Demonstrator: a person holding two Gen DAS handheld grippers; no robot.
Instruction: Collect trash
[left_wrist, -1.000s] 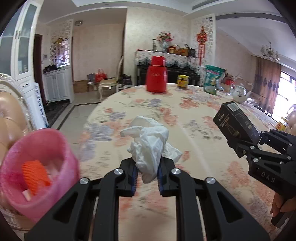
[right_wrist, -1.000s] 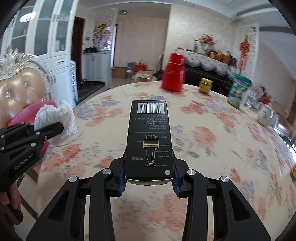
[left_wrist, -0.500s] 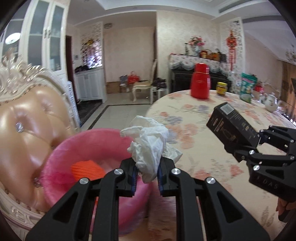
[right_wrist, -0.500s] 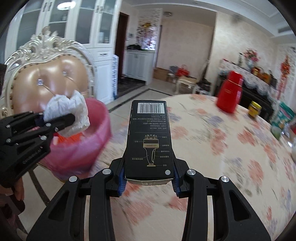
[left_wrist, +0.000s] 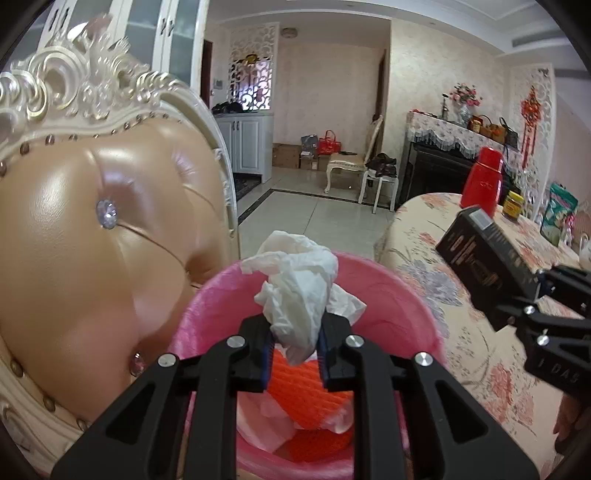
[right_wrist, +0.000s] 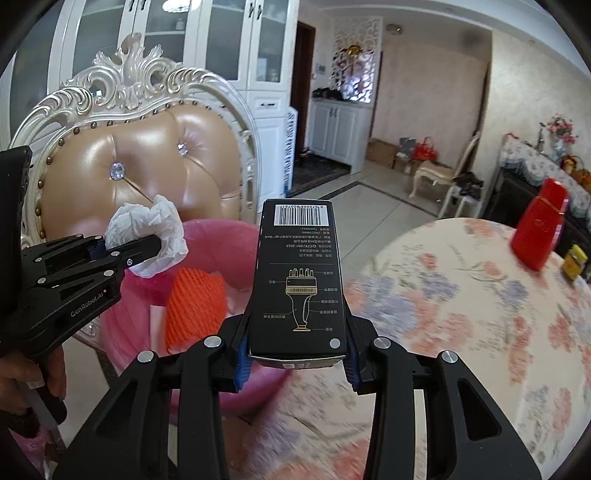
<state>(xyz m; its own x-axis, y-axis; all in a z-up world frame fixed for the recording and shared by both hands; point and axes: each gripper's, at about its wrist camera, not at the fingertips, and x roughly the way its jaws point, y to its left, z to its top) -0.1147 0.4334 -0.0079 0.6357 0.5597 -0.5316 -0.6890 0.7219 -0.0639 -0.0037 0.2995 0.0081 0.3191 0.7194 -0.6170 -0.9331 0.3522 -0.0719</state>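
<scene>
My left gripper is shut on a crumpled white tissue and holds it above a pink bin; it also shows in the right wrist view, with the tissue over the bin. The bin holds an orange foam net and white paper. My right gripper is shut on a black carton with a barcode, held beside the bin over the table edge. The carton also shows in the left wrist view.
An ornate tan leather chair stands right behind the bin. The round table with a floral cloth is to the right, bearing a red thermos, a yellow-lidded jar and a green bag. Tiled floor lies beyond.
Both grippers have swung left from the table toward the chair. The tissue now hangs over the pink bin, and the carton has come beside the bin. Both grips are unchanged.
</scene>
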